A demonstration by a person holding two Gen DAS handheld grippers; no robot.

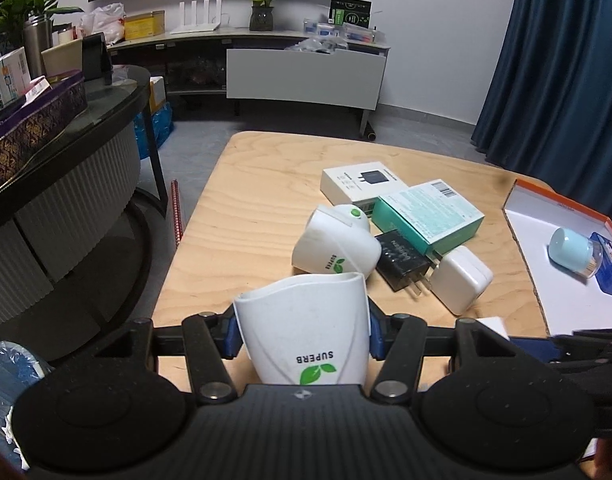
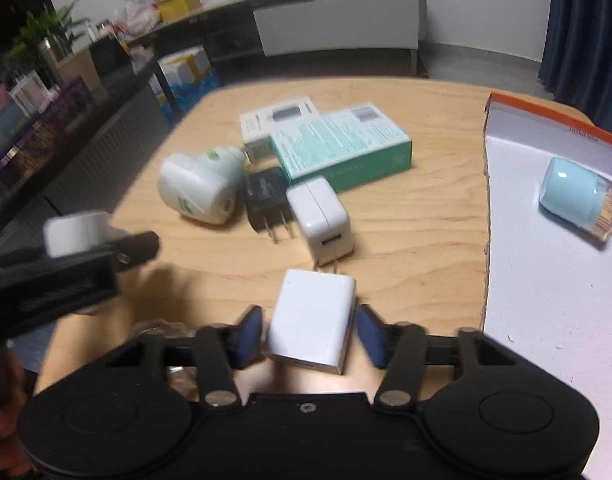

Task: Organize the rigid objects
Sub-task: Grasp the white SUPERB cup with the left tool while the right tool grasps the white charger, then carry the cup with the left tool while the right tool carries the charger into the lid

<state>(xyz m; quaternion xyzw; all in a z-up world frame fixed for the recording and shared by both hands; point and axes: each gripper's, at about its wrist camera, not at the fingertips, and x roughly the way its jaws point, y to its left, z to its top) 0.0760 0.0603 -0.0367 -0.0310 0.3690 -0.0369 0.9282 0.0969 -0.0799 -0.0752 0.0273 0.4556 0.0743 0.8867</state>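
My left gripper (image 1: 302, 332) is shut on a white SUPERB cup (image 1: 306, 328) with a green leaf mark, both blue pads pressed to its sides, near the table's front edge. In the right wrist view, my right gripper (image 2: 310, 332) stands open around a white charger block (image 2: 312, 320) lying flat on the wood; a narrow gap shows at the left pad (image 2: 250, 332). Ahead lie a second white SUPERB cup (image 1: 334, 248) on its side, a black plug charger (image 1: 402, 260), a white square charger (image 1: 460, 280), a teal box (image 1: 426, 216) and a white box (image 1: 362, 184).
An orange-rimmed white tray (image 2: 546, 280) at the right holds a light-blue toothpick jar (image 2: 578, 200) and a blue item (image 1: 610, 268). The wooden table (image 1: 246, 200) has bare room on its left half. A dark cluttered side table (image 1: 66, 128) stands to the left.
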